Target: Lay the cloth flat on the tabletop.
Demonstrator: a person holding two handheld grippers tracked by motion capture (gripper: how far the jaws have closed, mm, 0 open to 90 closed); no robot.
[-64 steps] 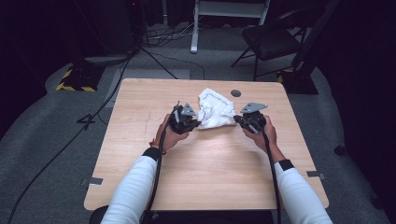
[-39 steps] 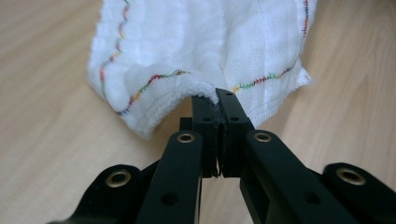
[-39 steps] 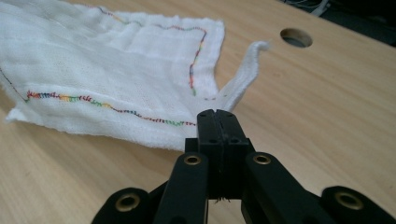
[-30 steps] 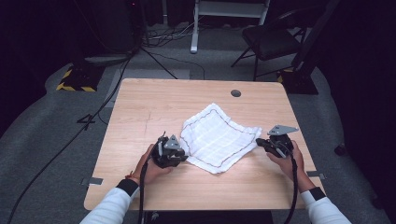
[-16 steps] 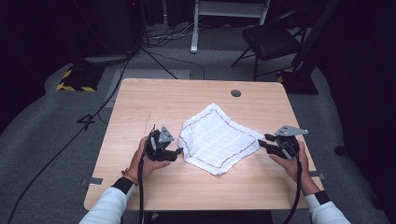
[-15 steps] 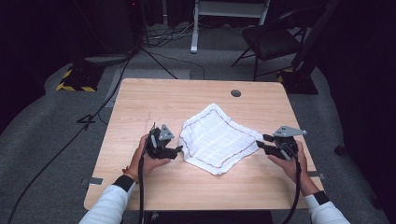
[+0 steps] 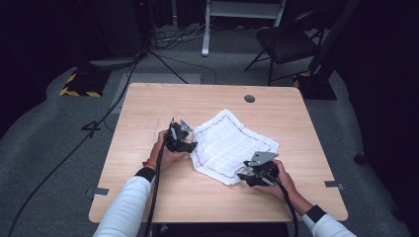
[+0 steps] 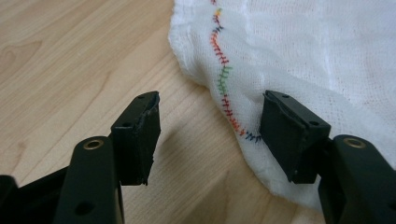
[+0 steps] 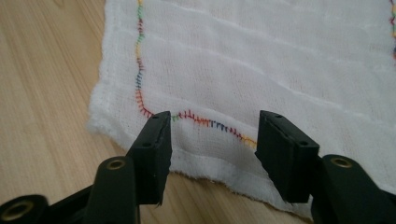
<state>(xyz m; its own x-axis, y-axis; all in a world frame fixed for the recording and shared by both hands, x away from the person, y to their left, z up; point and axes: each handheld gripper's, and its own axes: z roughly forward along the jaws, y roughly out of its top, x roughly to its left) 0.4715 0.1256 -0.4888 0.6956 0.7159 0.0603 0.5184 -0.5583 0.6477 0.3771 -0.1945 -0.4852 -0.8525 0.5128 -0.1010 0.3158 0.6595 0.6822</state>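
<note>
Fingers [image 8: 140, 135] of our left gripper [image 7: 179, 139] stood parted and had just been opening, one pad over bare wood, the other above the cloth's [image 7: 230, 145] stitched hem, pinching nothing. Our right gripper [image 7: 257, 174] also stood released, its jaws just widened, straddling the near hem with the fabric lying loose between them. That cloth lay spread flat, near the middle of the desk [image 7: 148, 106]. We judged the risks thus: closing low could catch only the top layer of gauze, or scrape the wood and bunch the hem; uneven pulls from the two sides could drag it askew. We counted one cloth, two grippers, one desk.
</note>
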